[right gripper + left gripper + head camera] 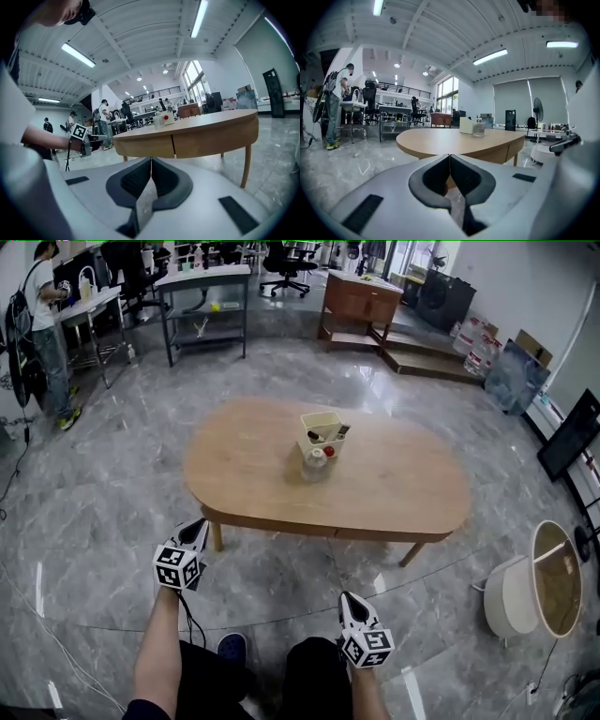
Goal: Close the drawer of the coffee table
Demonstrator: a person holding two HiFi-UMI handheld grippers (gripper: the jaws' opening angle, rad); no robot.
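Observation:
The oval wooden coffee table [394,484] stands in front of me. Its near front panel [281,523] sits flush with the rim, and a thin seam splits it into two drawer fronts [145,146]. No drawer stands out. My left gripper [199,525] hovers by the table's near left leg, shut and empty. My right gripper [346,599] is lower and closer to me, short of the table's front, also shut with nothing in it. In the left gripper view the gripper [449,157] has its pads pressed together. The right gripper view shows the same of the other gripper [151,160].
A cream box [321,430] and a glass jar with a red lid [316,463] stand mid-table. A round white side table [525,592] is at the right. A person [42,324] stands far left by metal shelving [204,306]. A cable [56,643] runs over the floor.

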